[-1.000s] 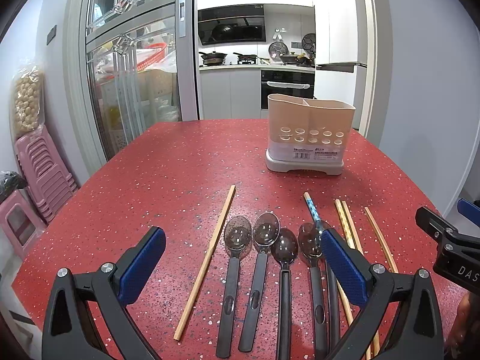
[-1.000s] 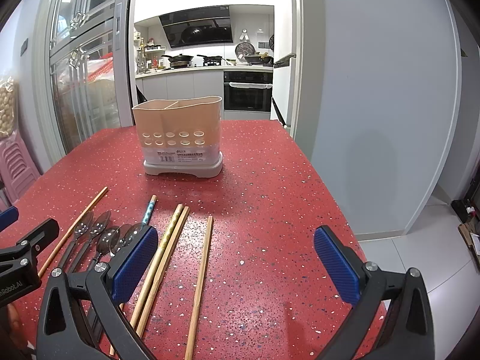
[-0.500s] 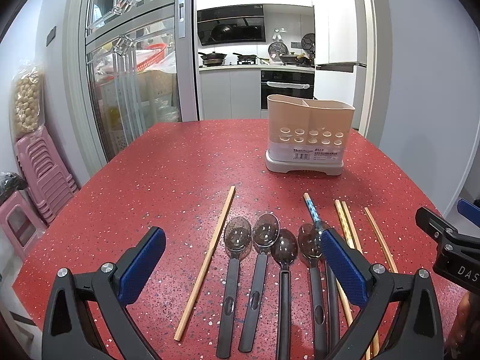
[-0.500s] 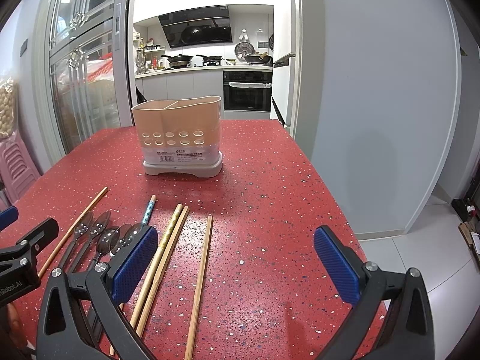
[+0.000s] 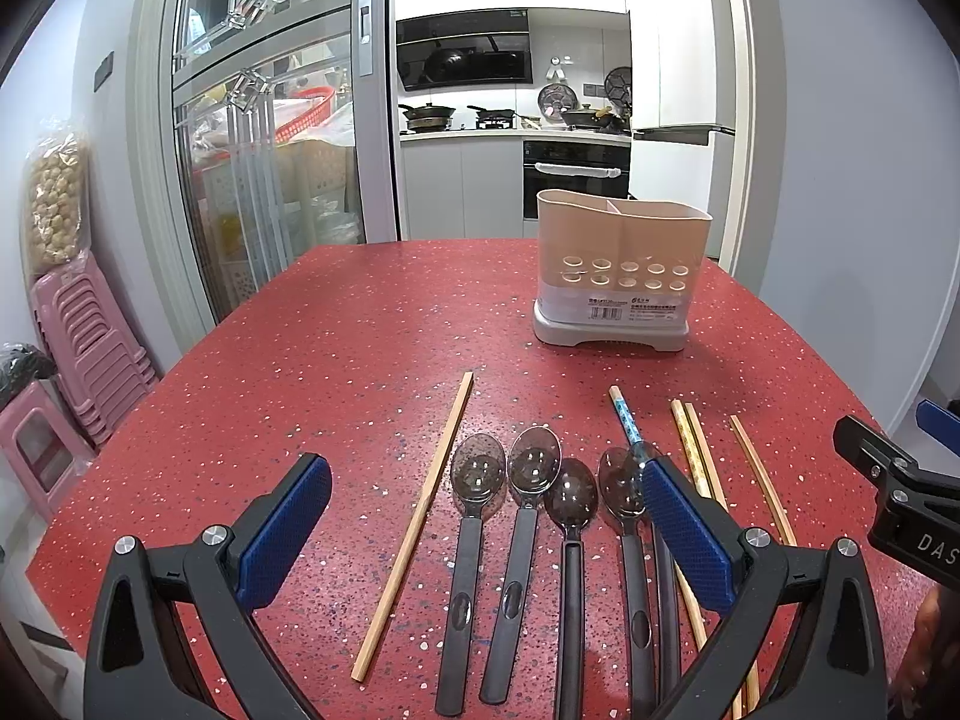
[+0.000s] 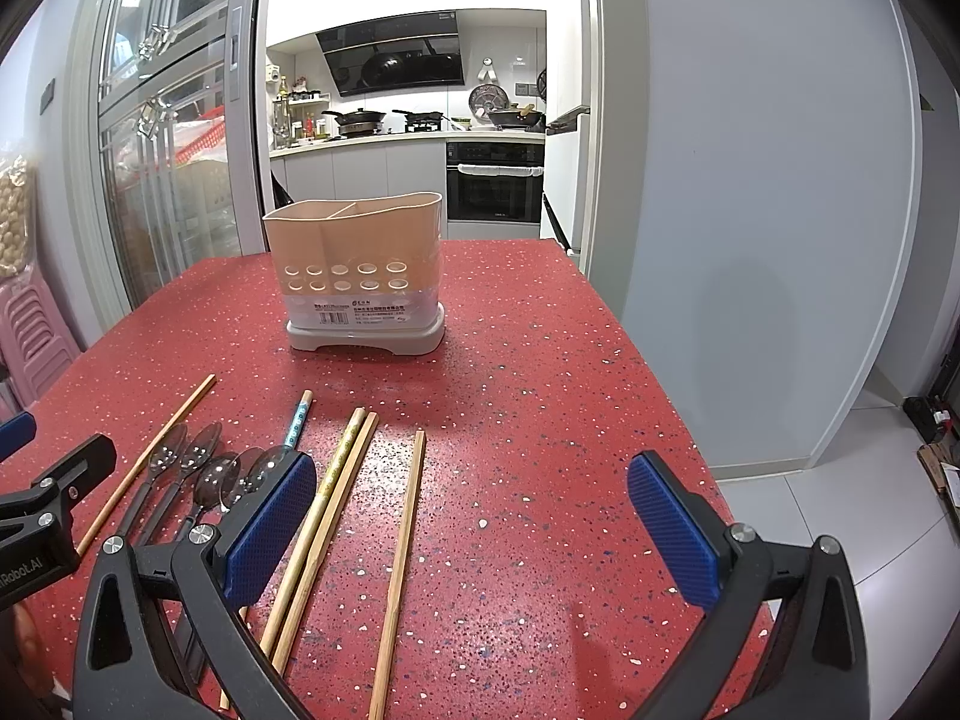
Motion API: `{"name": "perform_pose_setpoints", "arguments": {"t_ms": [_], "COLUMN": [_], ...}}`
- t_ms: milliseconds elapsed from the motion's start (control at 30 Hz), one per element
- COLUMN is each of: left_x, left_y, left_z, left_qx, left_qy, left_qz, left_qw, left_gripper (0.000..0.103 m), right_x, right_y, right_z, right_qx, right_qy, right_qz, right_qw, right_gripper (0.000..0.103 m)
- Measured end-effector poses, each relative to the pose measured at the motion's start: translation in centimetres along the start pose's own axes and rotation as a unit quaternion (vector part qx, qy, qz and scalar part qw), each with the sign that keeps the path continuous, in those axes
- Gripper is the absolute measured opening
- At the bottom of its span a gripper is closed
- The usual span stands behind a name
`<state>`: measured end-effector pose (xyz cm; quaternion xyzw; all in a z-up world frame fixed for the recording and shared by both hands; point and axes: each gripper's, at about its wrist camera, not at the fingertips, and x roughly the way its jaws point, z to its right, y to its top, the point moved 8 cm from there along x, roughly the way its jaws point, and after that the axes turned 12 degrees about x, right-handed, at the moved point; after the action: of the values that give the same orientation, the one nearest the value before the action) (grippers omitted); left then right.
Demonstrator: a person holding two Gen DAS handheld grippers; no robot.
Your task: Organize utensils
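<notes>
Five dark-handled spoons (image 5: 528,540) lie side by side at lower centre of a speckled red table (image 5: 312,360), the rightmost largely hidden behind a blue-padded finger. Wooden chopsticks (image 6: 405,546) flank them, their lower ends cut off. A perforated beige plastic holder (image 5: 618,276) stands beyond. Left gripper (image 5: 480,534) and right gripper (image 6: 474,528) hover, jaws wide, empty.

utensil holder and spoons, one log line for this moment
left gripper: open | right gripper: open | spoons: on table | utensil holder: no utensils visible
</notes>
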<state>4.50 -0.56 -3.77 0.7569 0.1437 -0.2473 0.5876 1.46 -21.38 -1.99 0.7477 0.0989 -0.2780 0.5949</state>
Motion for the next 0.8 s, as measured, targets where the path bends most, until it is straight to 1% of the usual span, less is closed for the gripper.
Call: {"name": "perform_pose_setpoints", "arguments": {"t_ms": [800], "left_x": [0.04], "left_y": [0.04], "left_z": [-0.01], "left_qx": [0.0], "left_qy": [0.0], "left_qz": [0.001], "left_qw": [1.0], "left_gripper": [0.103], "right_x": [0.01], "right_y": [-0.05], "right_z": [0.03], "right_qx": [0.0], "right_qy": [0.0], "right_qz": [0.0], "right_qw": [1.0], "right_gripper": [0.103]}}
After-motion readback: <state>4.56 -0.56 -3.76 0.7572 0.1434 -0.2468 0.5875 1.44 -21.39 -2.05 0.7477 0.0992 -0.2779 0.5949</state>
